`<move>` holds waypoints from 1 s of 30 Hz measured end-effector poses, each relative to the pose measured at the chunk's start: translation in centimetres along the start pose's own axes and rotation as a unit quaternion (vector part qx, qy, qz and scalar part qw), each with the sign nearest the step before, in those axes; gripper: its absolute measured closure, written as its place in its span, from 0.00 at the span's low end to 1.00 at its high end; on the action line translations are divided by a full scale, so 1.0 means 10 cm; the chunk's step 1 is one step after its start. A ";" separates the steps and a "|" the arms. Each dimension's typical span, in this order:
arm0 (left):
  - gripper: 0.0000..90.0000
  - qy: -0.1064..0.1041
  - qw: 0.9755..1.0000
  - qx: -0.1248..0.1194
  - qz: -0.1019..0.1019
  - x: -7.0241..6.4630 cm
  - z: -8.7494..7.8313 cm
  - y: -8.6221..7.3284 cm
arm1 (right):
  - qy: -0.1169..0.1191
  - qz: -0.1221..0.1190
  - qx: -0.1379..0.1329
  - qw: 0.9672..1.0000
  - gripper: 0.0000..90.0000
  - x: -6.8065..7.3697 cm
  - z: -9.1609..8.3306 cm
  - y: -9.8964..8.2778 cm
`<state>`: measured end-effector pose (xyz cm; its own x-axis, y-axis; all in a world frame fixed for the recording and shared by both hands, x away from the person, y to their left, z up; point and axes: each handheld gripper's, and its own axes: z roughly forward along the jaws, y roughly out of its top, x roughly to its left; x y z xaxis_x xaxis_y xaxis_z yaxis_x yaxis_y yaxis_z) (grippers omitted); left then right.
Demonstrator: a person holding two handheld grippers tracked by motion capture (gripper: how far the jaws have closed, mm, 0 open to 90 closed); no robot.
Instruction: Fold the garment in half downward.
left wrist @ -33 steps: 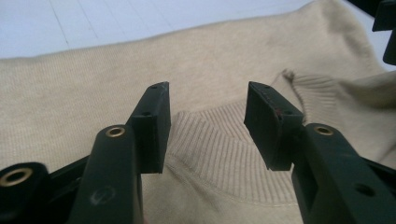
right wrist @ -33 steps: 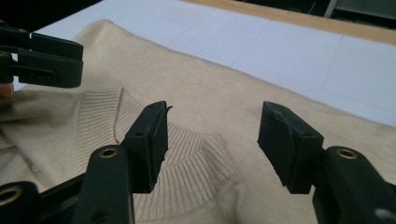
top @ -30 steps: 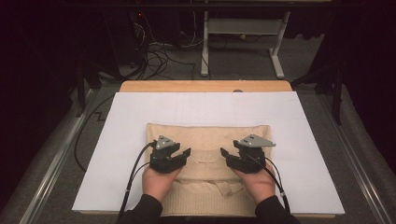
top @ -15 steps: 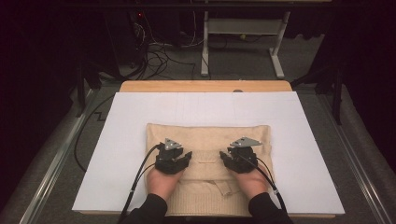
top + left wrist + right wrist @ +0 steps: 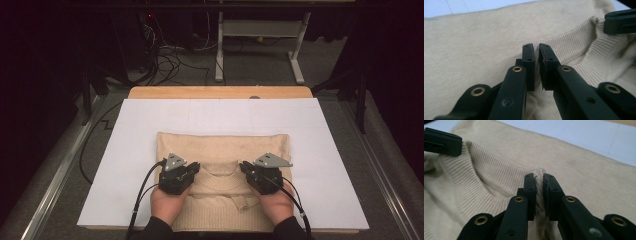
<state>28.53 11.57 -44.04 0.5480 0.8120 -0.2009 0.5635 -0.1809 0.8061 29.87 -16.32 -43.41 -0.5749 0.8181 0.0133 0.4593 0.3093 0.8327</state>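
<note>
At sweater [image 5: 222, 150] collar, near edge: left gripper [image 5: 191, 169] and right gripper [image 5: 246, 168] jaws just closed, each pinching fabric. Grip looks set; lift or fold likely next.

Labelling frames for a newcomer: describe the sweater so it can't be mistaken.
On the wooden table lies a big white sheet; on its near half sits the folded sweater. It is the sole soft beige knit there, with a ribbed collar, pinched at each side of that collar by the left claw and right claw.
</note>
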 end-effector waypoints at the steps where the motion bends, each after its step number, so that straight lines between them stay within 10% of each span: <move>1: 0.92 -0.003 1.000 -0.005 0.003 -0.02 -0.05 -0.02 | 0.004 -0.001 -0.005 1.000 0.92 0.02 -0.05 -0.01; 13: 0.92 -0.033 0.999 -0.025 0.024 -0.27 -0.42 -0.41 | 0.034 -0.022 -0.034 0.999 0.92 0.26 -0.52 -0.32; 30: 0.89 -0.047 0.998 0.000 0.039 -0.43 -0.51 -0.79 | 0.058 -0.017 -0.007 0.998 0.86 0.41 -0.67 -0.79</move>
<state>18.55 12.33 -46.65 0.6459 0.7395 -0.1898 0.5178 -0.2416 0.8207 19.34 -18.64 -46.17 -0.6651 0.7451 0.0494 0.4293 0.3273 0.8418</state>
